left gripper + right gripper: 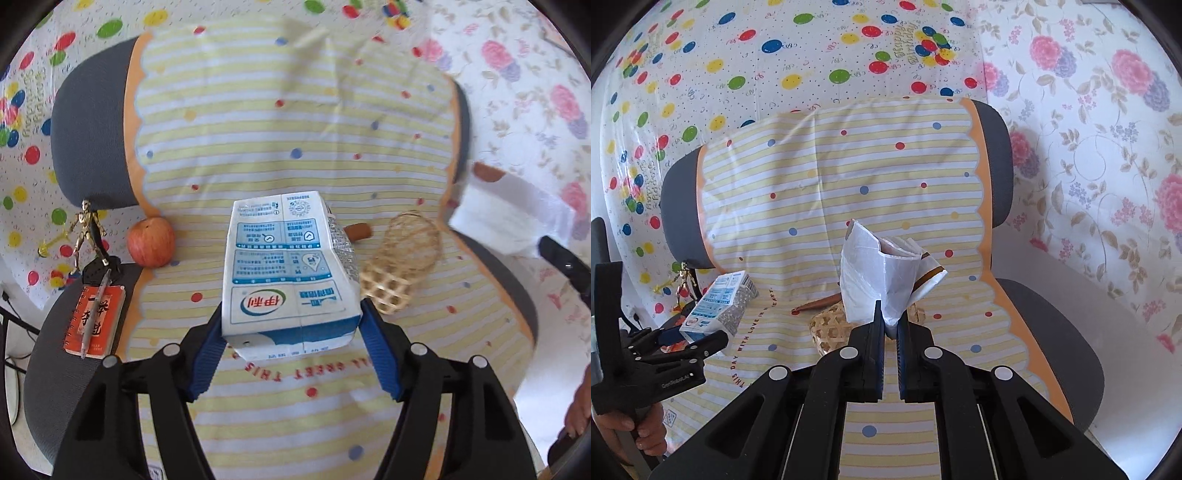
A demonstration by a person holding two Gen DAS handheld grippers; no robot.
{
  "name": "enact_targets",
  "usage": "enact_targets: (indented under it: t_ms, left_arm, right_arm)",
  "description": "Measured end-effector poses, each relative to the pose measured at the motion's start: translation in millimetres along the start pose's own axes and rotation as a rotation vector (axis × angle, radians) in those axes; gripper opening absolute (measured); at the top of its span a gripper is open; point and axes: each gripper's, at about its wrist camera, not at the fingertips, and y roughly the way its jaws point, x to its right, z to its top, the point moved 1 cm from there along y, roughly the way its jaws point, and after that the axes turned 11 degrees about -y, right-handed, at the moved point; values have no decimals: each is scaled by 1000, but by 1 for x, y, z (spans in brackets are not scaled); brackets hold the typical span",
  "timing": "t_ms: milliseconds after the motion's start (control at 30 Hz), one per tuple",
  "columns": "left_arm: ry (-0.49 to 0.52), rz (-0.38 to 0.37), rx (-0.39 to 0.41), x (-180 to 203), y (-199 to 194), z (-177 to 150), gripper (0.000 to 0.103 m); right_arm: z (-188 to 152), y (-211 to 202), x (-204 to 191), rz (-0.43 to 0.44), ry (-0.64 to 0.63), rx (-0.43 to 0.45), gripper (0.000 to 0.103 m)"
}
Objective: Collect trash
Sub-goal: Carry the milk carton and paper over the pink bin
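Blue fingers (207,354) clamp milk carton (288,266); right gripper (890,321) pinches white bag (875,273).

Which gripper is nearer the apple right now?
Left. The left gripper, around the milk carton, is just right of the apple; the right gripper, holding a white bag, is farther right.

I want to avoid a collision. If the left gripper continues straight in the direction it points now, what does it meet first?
The left gripper would meet the blue-and-white milk carton first: its near end already sits between the open blue fingers. Whether the pads touch it is unclear.
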Motion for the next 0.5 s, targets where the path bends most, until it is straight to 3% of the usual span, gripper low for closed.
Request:
enact_targets:
  t_ms: [500]
  left_arm:
    - [208,-180,-18,80,-44,-75,68]
  right_arm:
    - [-80,-82,19,-108,27,-100,7]
